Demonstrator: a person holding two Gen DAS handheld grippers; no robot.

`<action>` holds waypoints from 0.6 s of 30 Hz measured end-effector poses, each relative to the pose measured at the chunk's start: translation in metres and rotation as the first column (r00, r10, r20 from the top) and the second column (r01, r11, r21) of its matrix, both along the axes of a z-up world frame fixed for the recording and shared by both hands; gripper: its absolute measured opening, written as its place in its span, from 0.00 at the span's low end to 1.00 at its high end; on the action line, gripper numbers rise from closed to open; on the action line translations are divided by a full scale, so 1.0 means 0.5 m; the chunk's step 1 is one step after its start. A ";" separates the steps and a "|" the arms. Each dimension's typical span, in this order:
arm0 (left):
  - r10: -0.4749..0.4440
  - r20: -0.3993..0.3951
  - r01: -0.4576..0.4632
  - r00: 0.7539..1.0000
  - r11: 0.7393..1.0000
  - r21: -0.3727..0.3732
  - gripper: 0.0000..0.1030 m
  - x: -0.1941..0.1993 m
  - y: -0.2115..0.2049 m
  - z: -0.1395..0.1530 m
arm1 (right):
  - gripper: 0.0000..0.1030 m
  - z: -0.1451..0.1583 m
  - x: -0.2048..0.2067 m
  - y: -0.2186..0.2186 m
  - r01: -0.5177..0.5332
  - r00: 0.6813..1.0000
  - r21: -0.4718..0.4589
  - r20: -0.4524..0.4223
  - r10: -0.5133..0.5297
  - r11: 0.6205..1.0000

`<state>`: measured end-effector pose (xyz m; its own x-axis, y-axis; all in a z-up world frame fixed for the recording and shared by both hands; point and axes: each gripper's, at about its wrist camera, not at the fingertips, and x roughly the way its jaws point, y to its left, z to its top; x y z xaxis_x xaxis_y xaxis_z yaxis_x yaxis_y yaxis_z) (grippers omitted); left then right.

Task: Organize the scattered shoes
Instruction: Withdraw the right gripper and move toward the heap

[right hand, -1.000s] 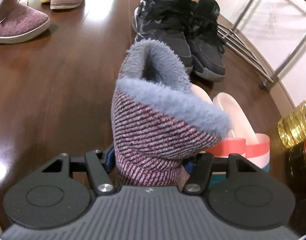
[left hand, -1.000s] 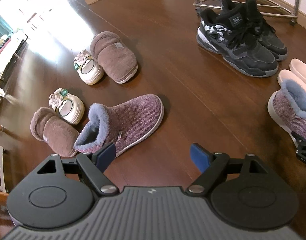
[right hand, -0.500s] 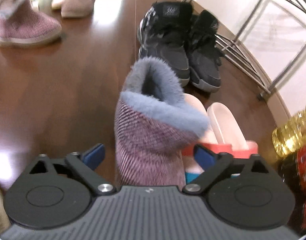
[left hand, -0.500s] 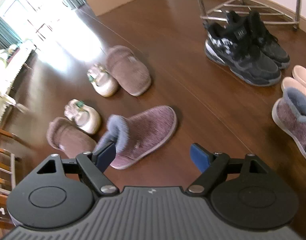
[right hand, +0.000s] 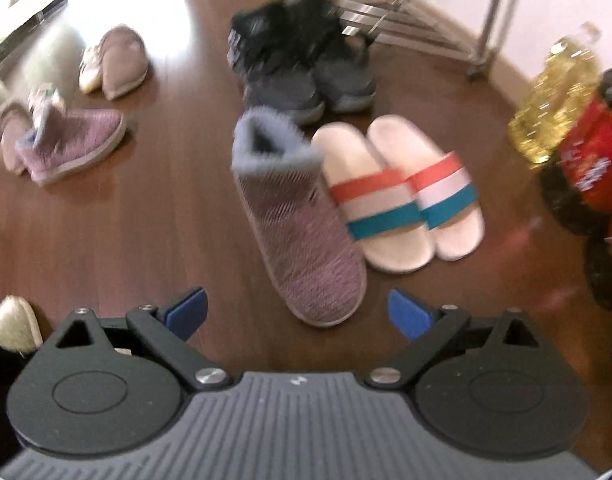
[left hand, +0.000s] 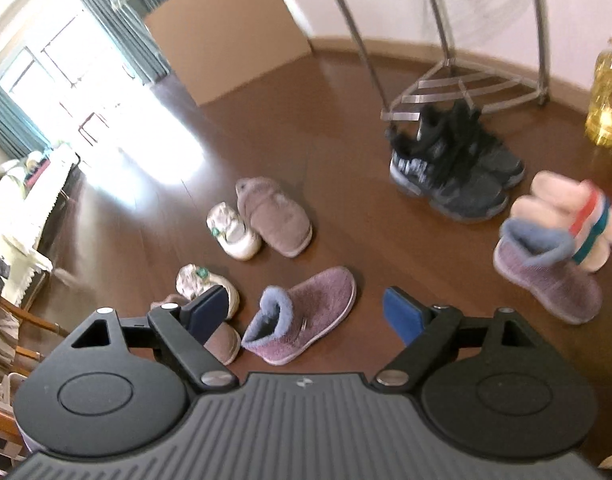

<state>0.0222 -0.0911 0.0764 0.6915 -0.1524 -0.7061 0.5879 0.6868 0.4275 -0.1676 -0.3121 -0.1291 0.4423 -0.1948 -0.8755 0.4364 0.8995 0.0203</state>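
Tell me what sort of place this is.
Likely a lived-in home, by an entry or living area: dark wood floor, a curtained window, a metal rack, and household shoes like striped slides.

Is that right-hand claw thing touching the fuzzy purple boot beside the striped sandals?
Apart. In the right wrist view the right gripper has open jaws with nothing between them, and bare floor shows between its blue pads and the purple boot.
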 end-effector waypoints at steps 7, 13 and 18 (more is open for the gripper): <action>-0.071 0.076 0.074 0.995 0.997 -0.025 0.94 -0.107 -0.039 0.087 | 0.99 0.100 -0.052 0.062 -0.053 0.995 -0.065 0.080 0.058 0.997; -0.084 0.040 0.087 0.996 0.993 -0.074 0.95 -0.100 -0.027 0.093 | 0.99 0.118 -0.046 0.072 -0.072 0.995 -0.078 0.065 0.077 0.994; -0.034 -0.004 0.034 0.999 0.993 -0.115 0.95 -0.038 0.011 0.071 | 0.99 0.109 0.003 0.081 -0.085 0.996 -0.104 0.032 0.089 0.991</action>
<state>0.0030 -0.0854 0.1118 0.6805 -0.2560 -0.6865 0.6139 0.7107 0.3436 -0.1662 -0.2718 -0.0746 0.4927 -0.2424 -0.8357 0.3573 0.9321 -0.0596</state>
